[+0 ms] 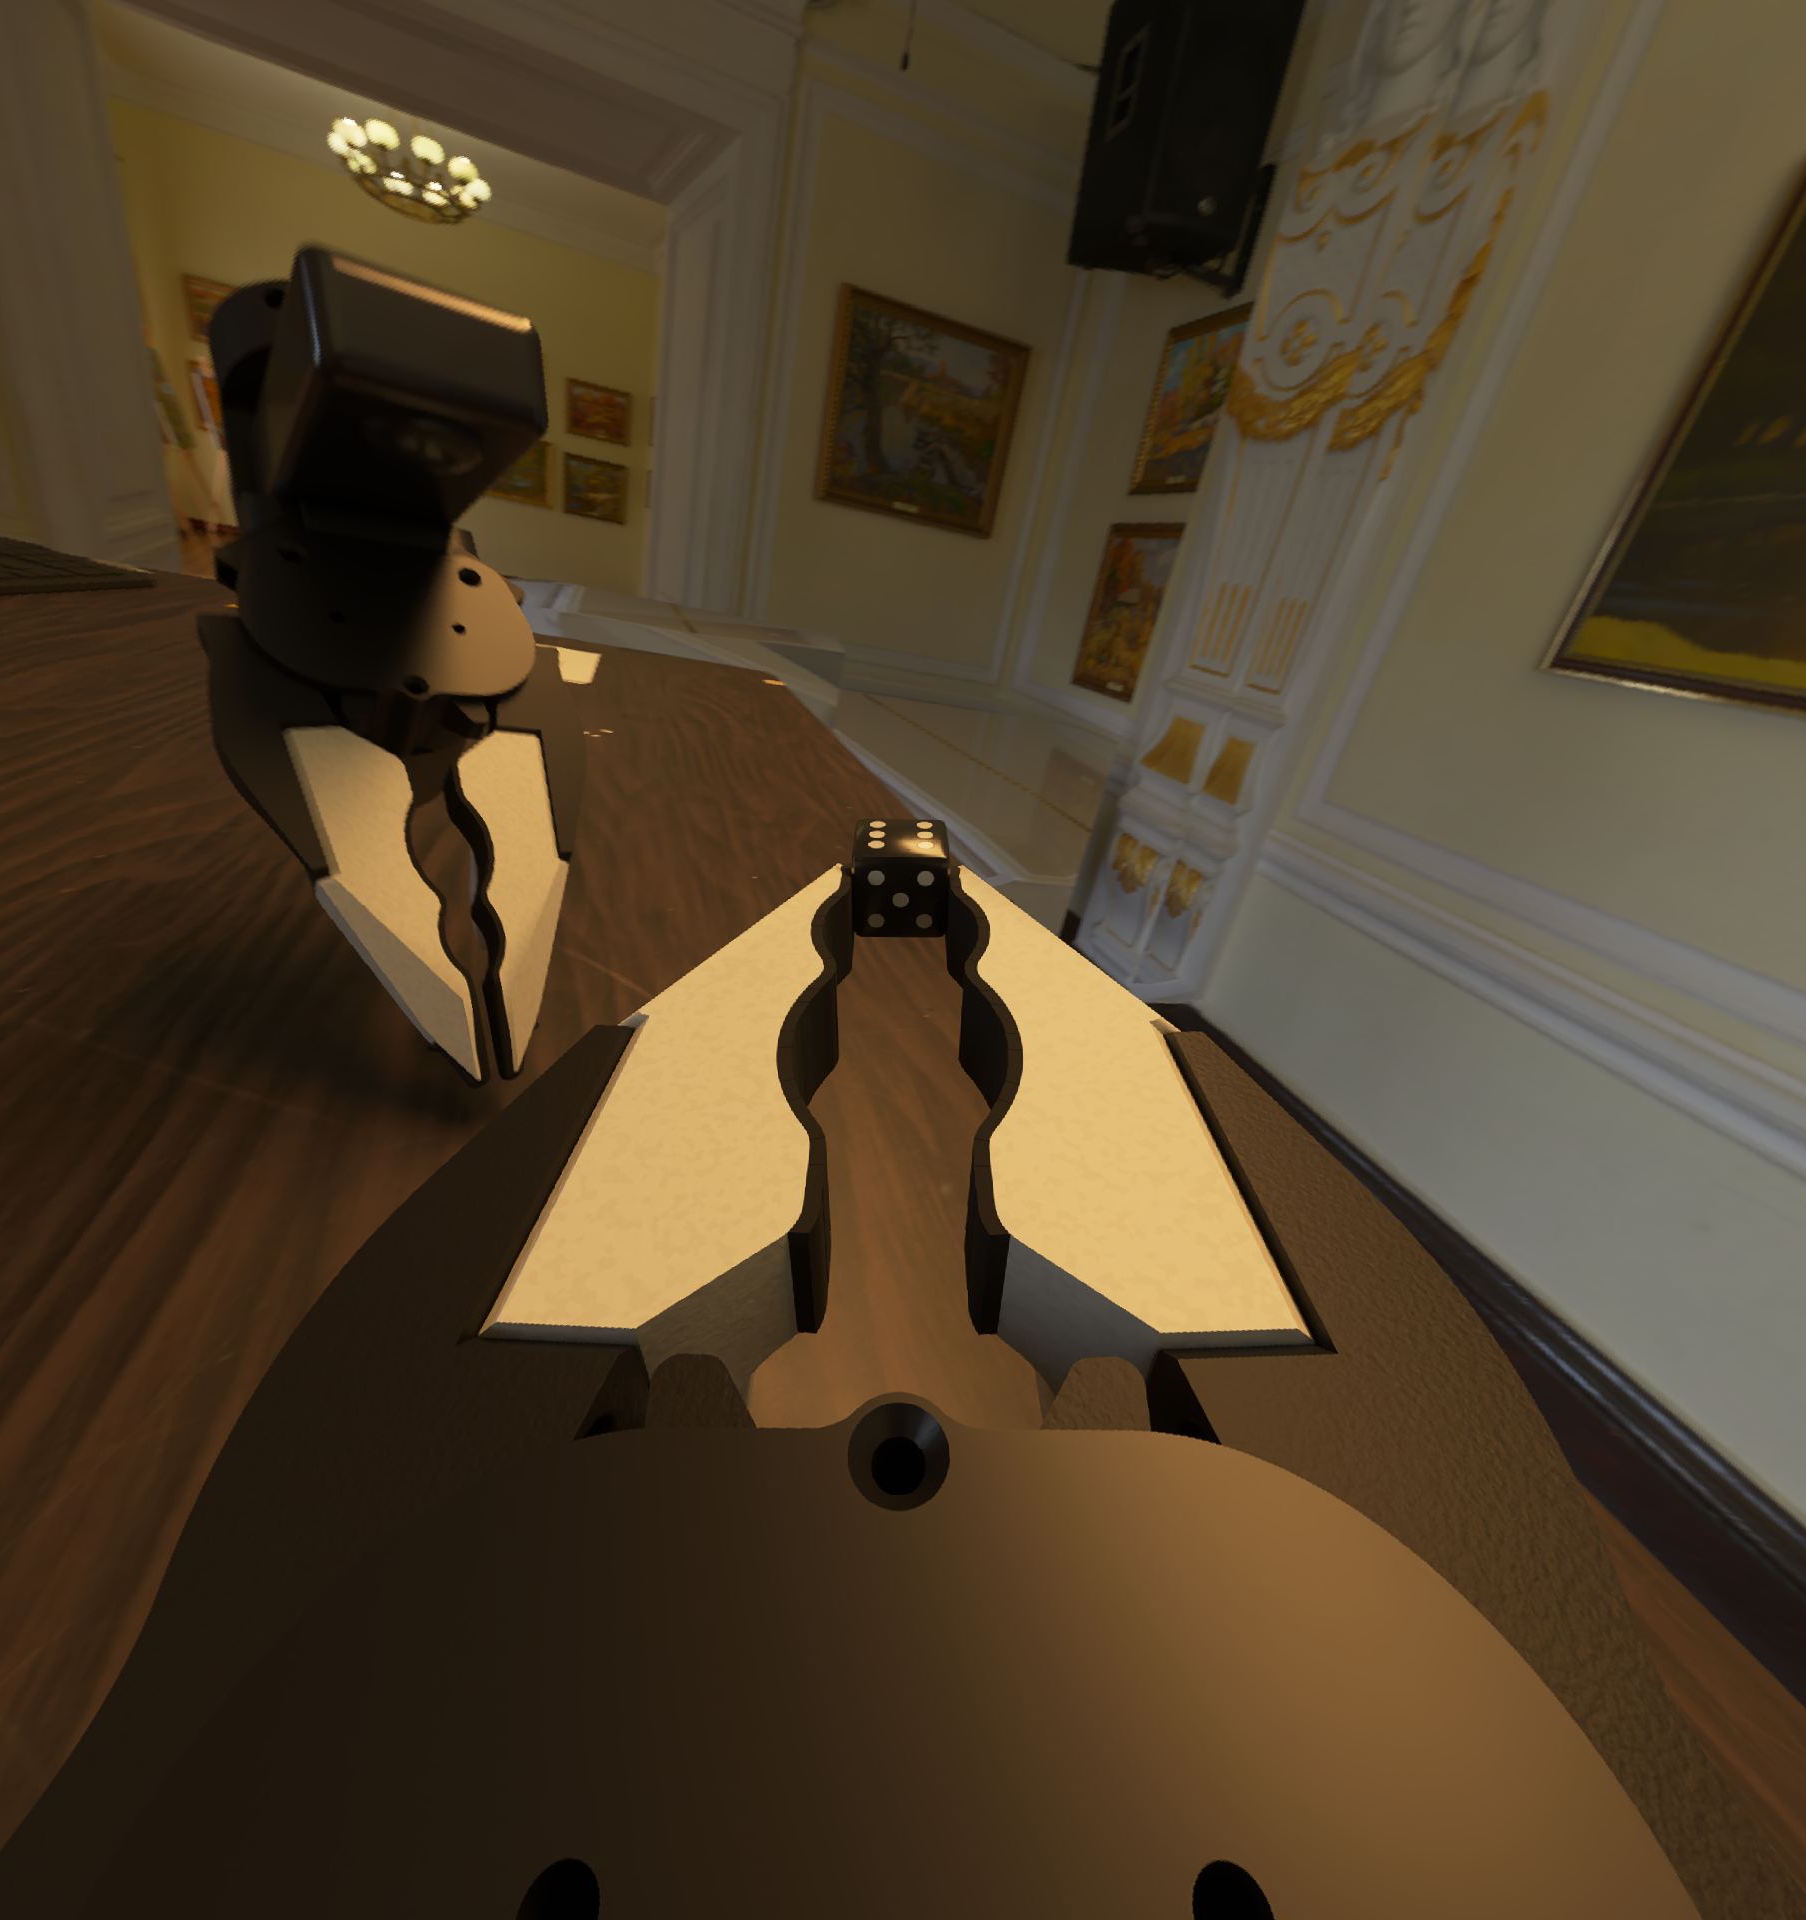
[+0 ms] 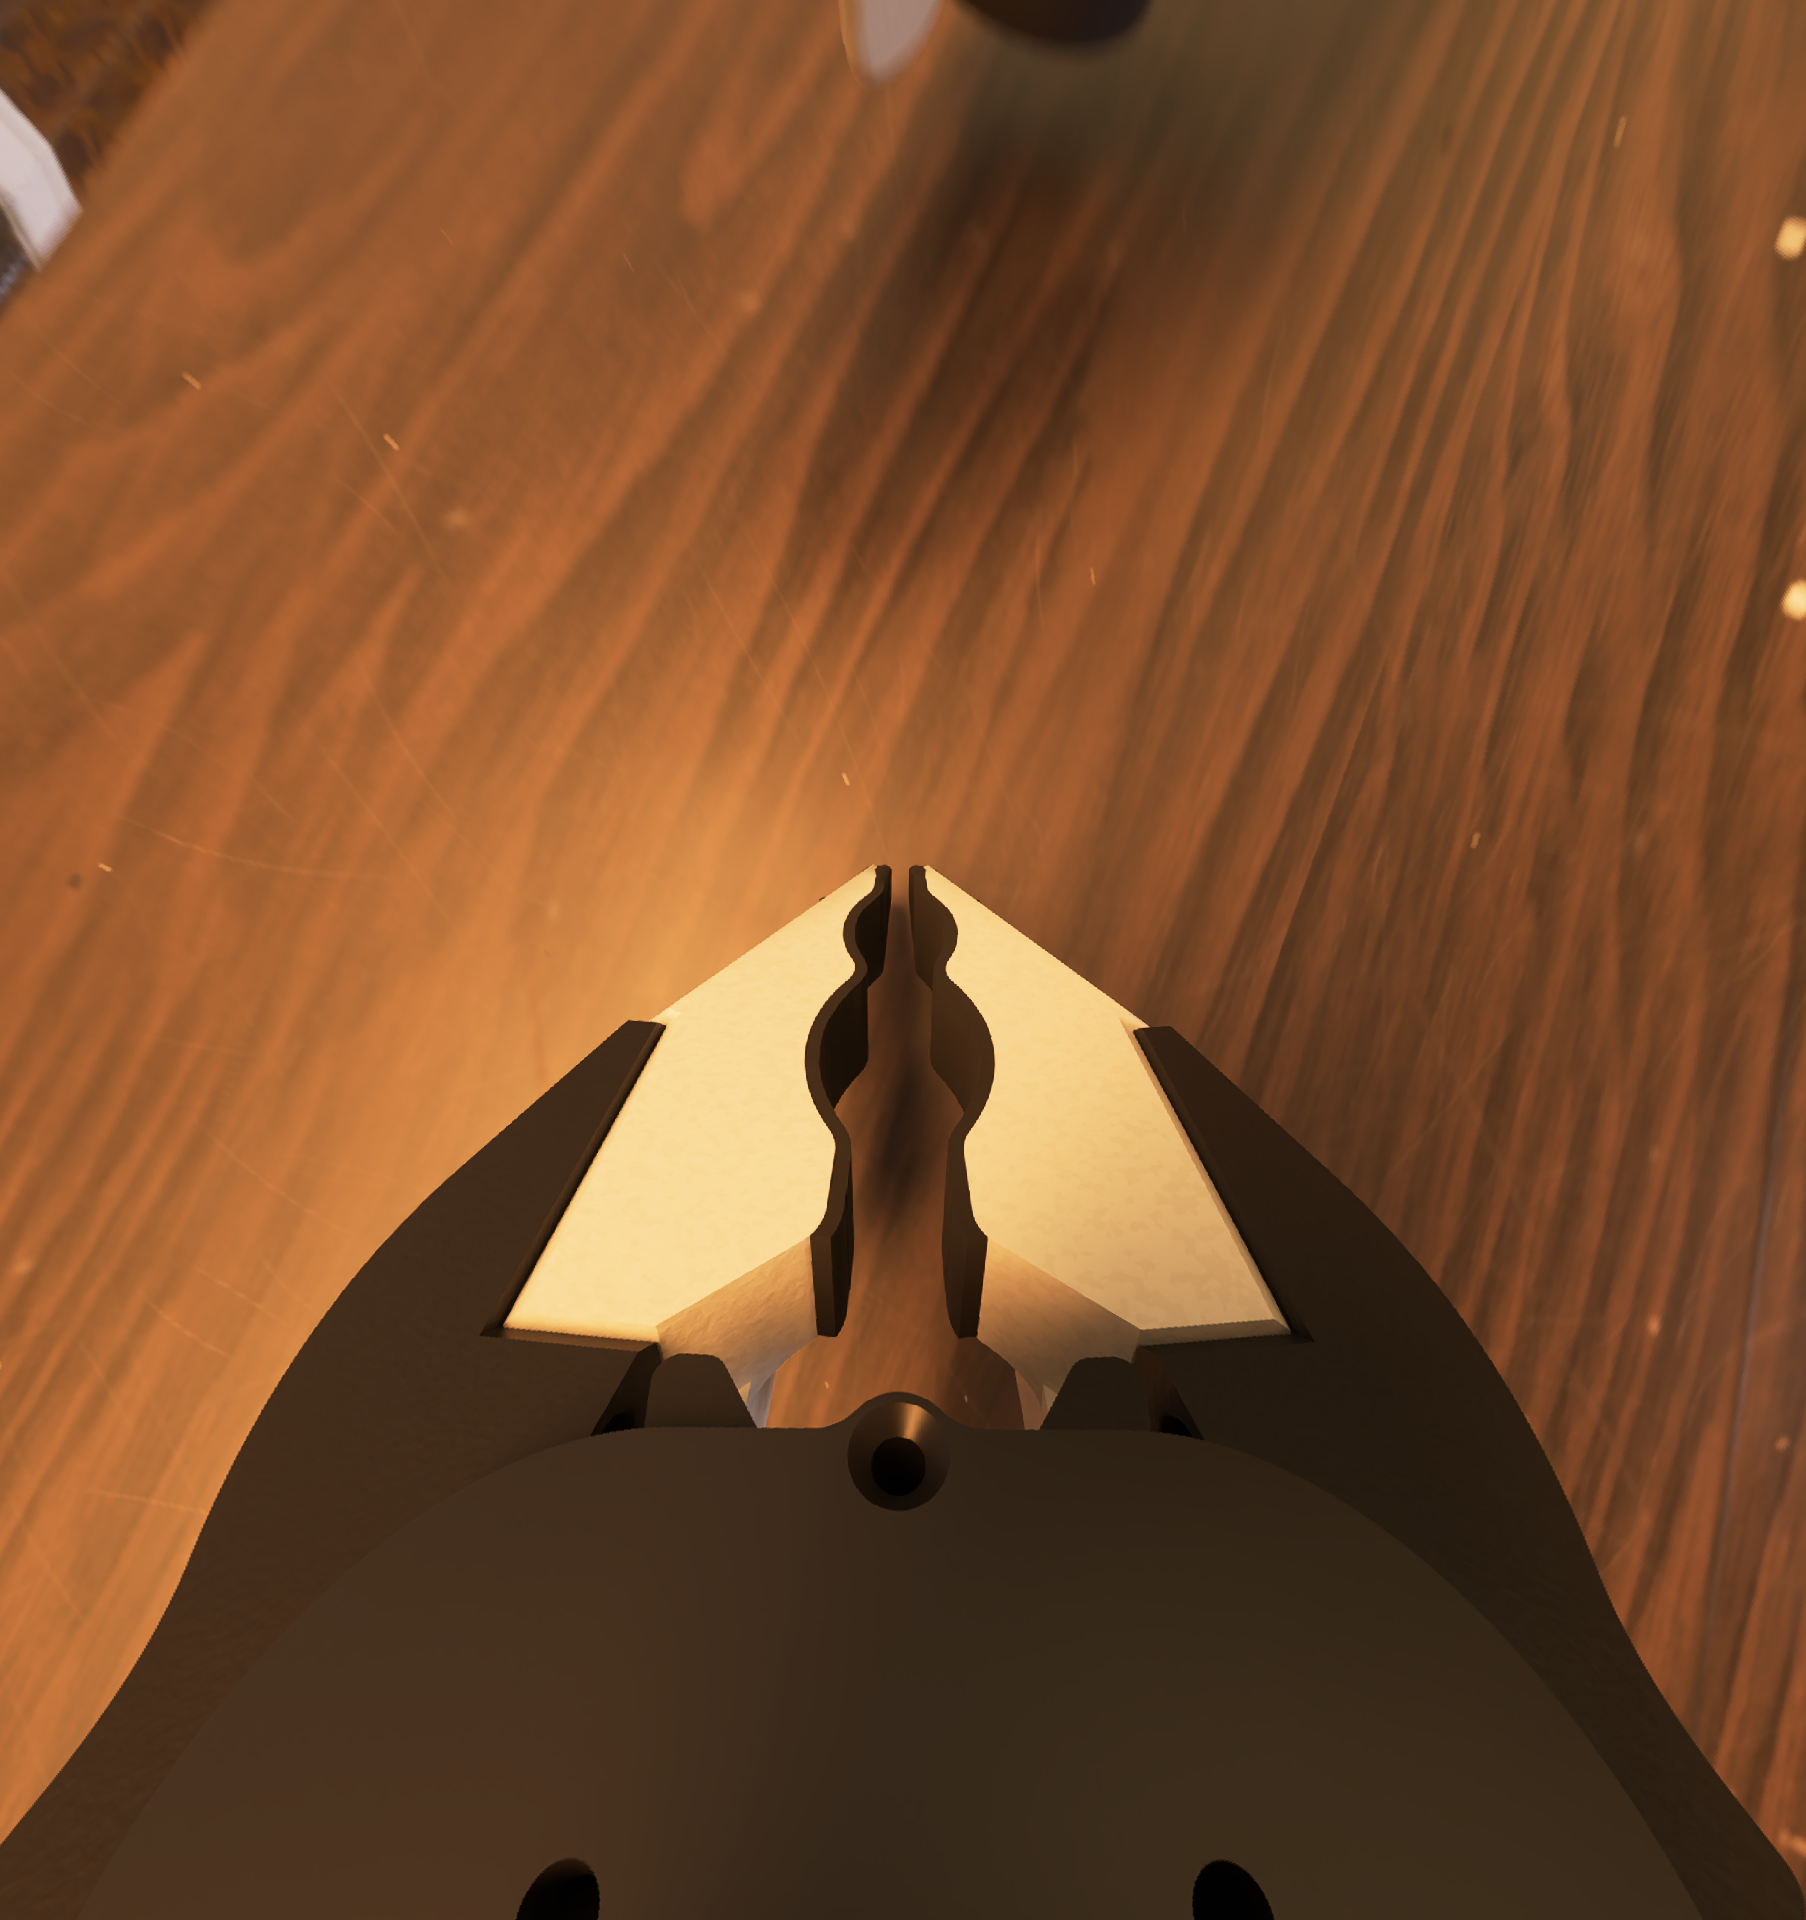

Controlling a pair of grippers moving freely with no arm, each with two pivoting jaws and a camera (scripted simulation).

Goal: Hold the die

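Observation:
A black die [image 1: 899,894] with white pips sits between the cream fingertips of my left gripper [image 1: 900,871]. The jaws press on its two sides, and it is held a little above the brown wooden table [image 1: 151,935]. My right gripper [image 1: 483,1065] hangs to the left of it, tips pointing down close to the table, shut and empty. In the right wrist view my right gripper [image 2: 899,873] is shut with only a thin slit between the tips, above bare wood [image 2: 566,520]. The die does not show there.
The table's dark edge [image 1: 1450,1247] runs close along the right of my left gripper, with floor and wall beyond. A corner of the table edge [image 2: 37,135] shows at the right wrist view's top left. Part of the left gripper [image 2: 883,36] shows at the top.

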